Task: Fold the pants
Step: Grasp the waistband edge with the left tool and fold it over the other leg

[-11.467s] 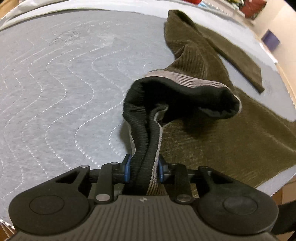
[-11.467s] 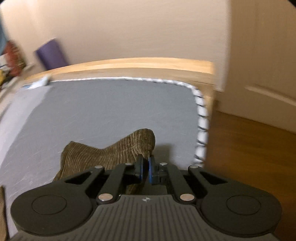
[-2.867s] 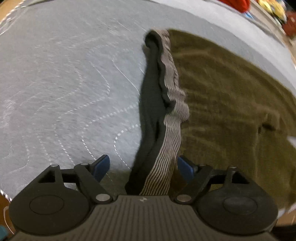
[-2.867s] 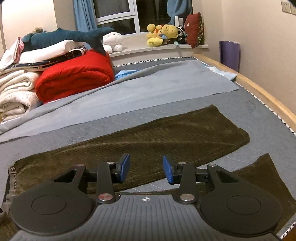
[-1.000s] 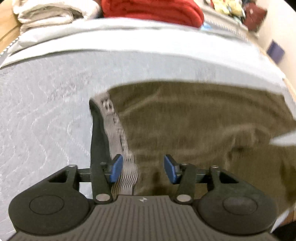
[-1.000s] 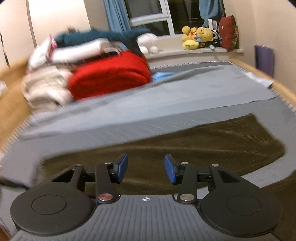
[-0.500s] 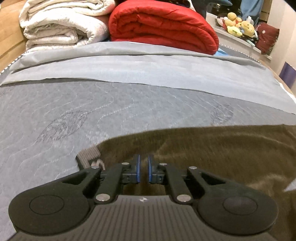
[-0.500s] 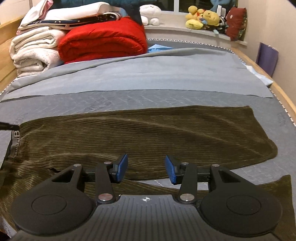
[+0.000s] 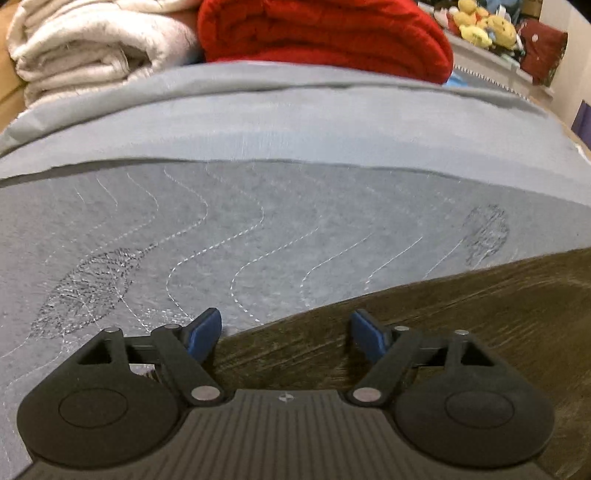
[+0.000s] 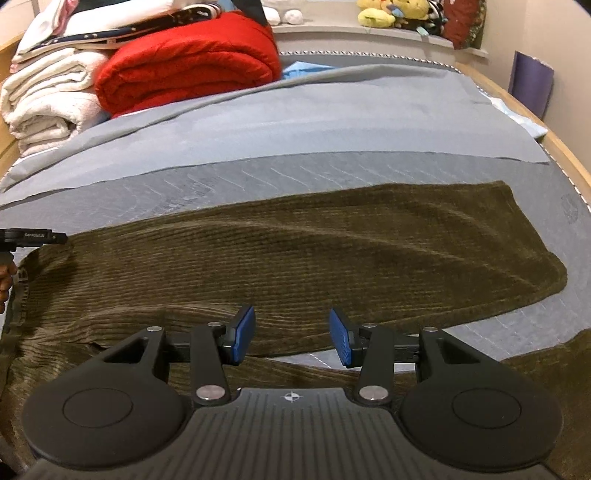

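Olive-brown corduroy pants (image 10: 314, 254) lie spread flat on the grey quilted bed, one leg stretching to the right, the waistband at the far left. The second leg's hem (image 10: 554, 365) shows at the lower right. My right gripper (image 10: 291, 338) is open and empty, low over the gap between the two legs. My left gripper (image 9: 286, 334) is open and empty, its jaws straddling the far edge of the pants (image 9: 424, 314) near the waist end. The left tool (image 10: 33, 236) shows at the left edge of the right wrist view.
A grey sheet (image 10: 314, 122) covers the far half of the bed. A rolled red duvet (image 10: 184, 59) and folded white blankets (image 10: 44, 96) are stacked at the back left. Stuffed toys (image 10: 384, 14) sit on a shelf. A wooden bed frame (image 10: 569, 158) runs along the right.
My left gripper was shut half a second ago and is now open, and it has moved in low over the pants' far edge. My right gripper stays open and has moved little.
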The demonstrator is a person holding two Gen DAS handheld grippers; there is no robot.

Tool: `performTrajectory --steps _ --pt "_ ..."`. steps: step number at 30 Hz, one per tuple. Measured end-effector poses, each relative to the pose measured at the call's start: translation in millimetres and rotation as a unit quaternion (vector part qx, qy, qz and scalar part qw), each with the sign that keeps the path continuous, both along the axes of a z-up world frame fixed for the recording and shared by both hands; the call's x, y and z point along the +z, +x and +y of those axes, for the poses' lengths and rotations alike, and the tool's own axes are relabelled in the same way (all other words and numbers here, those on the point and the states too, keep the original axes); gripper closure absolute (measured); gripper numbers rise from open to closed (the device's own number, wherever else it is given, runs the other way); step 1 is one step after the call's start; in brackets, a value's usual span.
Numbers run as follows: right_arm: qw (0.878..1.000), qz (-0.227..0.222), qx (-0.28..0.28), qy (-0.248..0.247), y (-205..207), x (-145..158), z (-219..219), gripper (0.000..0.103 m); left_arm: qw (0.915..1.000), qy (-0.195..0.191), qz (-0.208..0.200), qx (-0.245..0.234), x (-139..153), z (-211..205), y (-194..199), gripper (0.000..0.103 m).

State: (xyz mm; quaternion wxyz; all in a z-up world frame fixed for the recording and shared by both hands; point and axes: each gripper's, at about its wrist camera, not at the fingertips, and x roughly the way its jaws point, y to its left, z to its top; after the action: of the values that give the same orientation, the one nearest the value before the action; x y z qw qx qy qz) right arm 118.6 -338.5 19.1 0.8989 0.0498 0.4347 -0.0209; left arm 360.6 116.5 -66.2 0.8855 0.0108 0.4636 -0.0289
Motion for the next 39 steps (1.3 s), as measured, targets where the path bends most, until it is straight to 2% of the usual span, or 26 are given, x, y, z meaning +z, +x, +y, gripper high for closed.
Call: performTrajectory --steps 1,3,5,6,7,8,13,17,21,25,28,30,31,32,33,34,35,36,37,39 --pt "1.0 0.003 -0.002 -0.001 1 -1 -2 0.056 1.0 -0.004 0.006 -0.006 -4 2 2 0.023" --pt "1.0 0.009 -0.004 -0.006 1 -4 -6 0.056 0.9992 -0.014 0.026 -0.029 -11 2 5 0.033" --pt "1.0 0.013 -0.006 -0.011 2 -7 -9 0.056 0.9979 0.011 0.035 -0.053 -15 -3 4 0.058" --pt "1.0 0.014 -0.008 -0.014 2 -8 -12 0.056 0.9972 0.016 0.033 -0.065 -15 -4 2 0.064" --pt "1.0 0.016 -0.01 -0.016 3 -8 -14 0.056 0.9968 0.018 0.028 -0.073 -11 -5 0 0.081" --pt "1.0 0.016 -0.014 -0.016 3 -9 -17 0.056 0.9964 0.017 0.025 -0.079 -7 -5 -1 0.089" --pt "0.999 0.017 -0.035 -0.016 2 -9 -30 0.056 0.9948 0.021 -0.006 -0.099 24 -11 -25 0.093" --pt "0.998 0.02 -0.057 -0.005 -3 -11 -42 0.056 0.9888 0.042 -0.036 -0.139 59 -33 -69 0.094" --pt "0.996 0.025 -0.084 0.021 -13 -11 -53 0.056 0.9738 0.076 -0.061 -0.206 90 -58 -143 0.095" --pt "0.993 0.024 -0.108 0.048 -26 -7 -63 0.057 0.96 0.073 -0.082 -0.258 116 -65 -238 0.095" --pt "0.992 0.014 -0.11 0.054 -40 -3 -64 0.057 0.9487 0.082 -0.071 -0.297 109 -65 -307 0.096" --pt "0.992 0.013 -0.112 0.057 -46 -2 -68 0.057 0.947 0.083 -0.038 -0.308 95 -60 -329 0.098" --pt "0.992 0.014 -0.114 0.059 -48 -2 -70 0.057 0.9498 0.084 -0.028 -0.3 92 -56 -332 0.094" --pt "0.991 0.015 -0.118 0.062 -50 -2 -74 0.057 0.9589 0.083 -0.026 -0.27 92 -49 -332 0.093" --pt "0.99 0.017 -0.124 0.067 -52 -3 -79 0.057 0.9723 0.06 -0.024 -0.225 96 -37 -327 0.089" --pt "0.988 0.018 -0.133 0.071 -54 -3 -85 0.057 0.9823 0.022 -0.017 -0.185 99 -23 -321 0.081" --pt "0.987 0.02 -0.143 0.077 -55 -4 -91 0.057 0.9903 -0.038 -0.001 -0.134 101 -4 -313 0.073" --pt "0.985 0.021 -0.153 0.083 -56 -5 -97 0.057 0.992 -0.095 0.022 -0.081 98 13 -305 0.069" --pt "0.982 0.022 -0.164 0.09 -56 -6 -104 0.057 0.9893 -0.131 0.047 -0.044 91 25 -299 0.066" --pt "0.978 0.023 -0.179 0.101 -55 -9 -114 0.057 0.9752 -0.184 0.122 0.023 66 43 -285 0.066"
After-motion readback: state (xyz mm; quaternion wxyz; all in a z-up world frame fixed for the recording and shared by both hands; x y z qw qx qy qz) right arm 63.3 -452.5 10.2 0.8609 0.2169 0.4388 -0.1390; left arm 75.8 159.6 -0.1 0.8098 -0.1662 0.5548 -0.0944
